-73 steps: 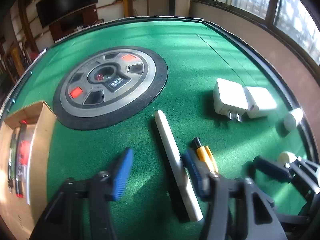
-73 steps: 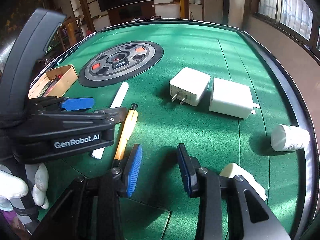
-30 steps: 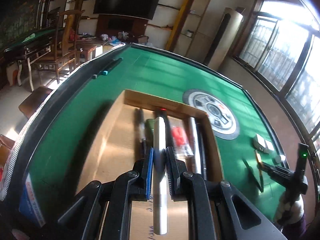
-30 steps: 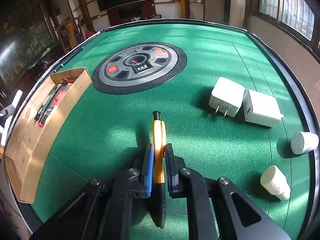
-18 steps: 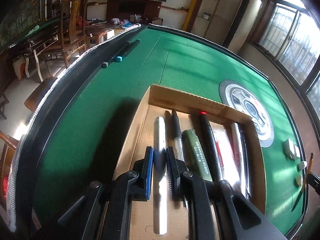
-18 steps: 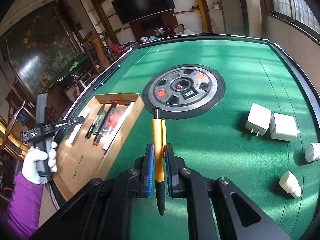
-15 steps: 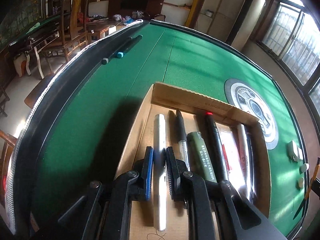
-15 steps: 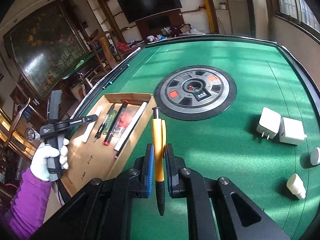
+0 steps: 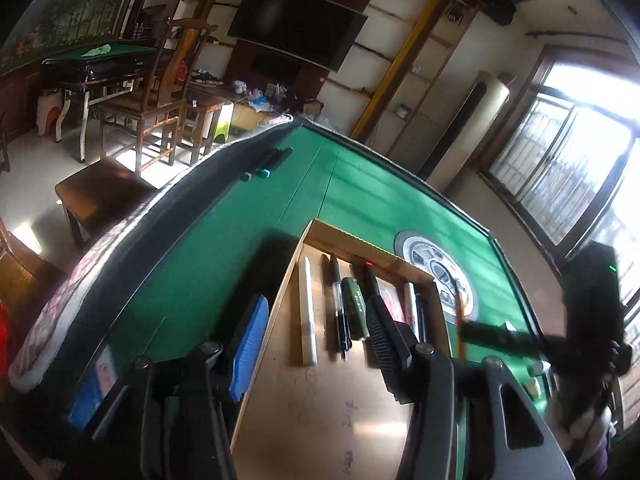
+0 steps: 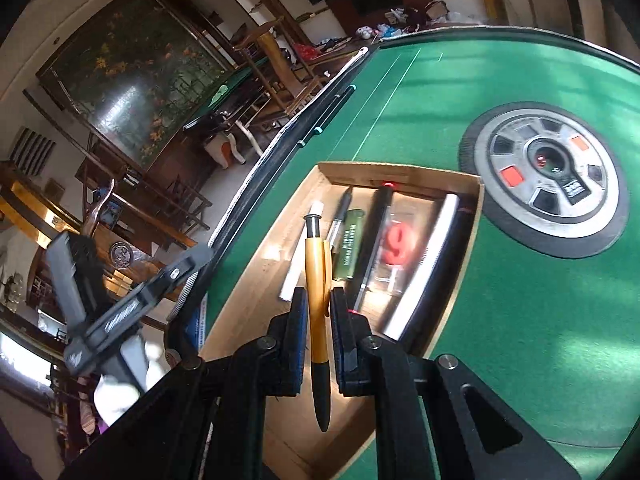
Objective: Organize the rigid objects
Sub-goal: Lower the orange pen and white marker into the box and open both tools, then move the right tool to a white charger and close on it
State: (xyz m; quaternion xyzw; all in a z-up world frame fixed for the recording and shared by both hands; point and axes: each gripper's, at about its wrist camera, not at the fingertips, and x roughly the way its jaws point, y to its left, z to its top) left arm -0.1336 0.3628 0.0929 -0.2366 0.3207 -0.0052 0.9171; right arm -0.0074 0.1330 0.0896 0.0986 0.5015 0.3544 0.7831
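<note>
A shallow cardboard box (image 9: pixel 344 240) lies on the green table and holds a white stick (image 9: pixel 307 312), a black pen (image 9: pixel 338 312), a green marker (image 9: pixel 356 308) and several more pens. My left gripper (image 9: pixel 316 340) hovers above the box. Its jaws are opening, and the white stick lies loose on the box floor below them, untouched by the pads. My right gripper (image 10: pixel 318 308) is shut on an orange pen (image 10: pixel 317 280), held over the near part of the box (image 10: pixel 400 170). The left gripper (image 10: pixel 160 284) also shows at the left of the right wrist view.
A grey round disc (image 10: pixel 548 184) sits in the table's middle, just right of the box. Two dark markers (image 9: pixel 268 164) lie by the far padded rim. Beyond that rim stand wooden chairs (image 9: pixel 156 120). The right gripper's dark body (image 9: pixel 500 334) crosses the box's right side.
The left gripper has opened and let go of the white stick, which now lies in the box, and has pulled back. The right gripper carried the orange pen over the box.
</note>
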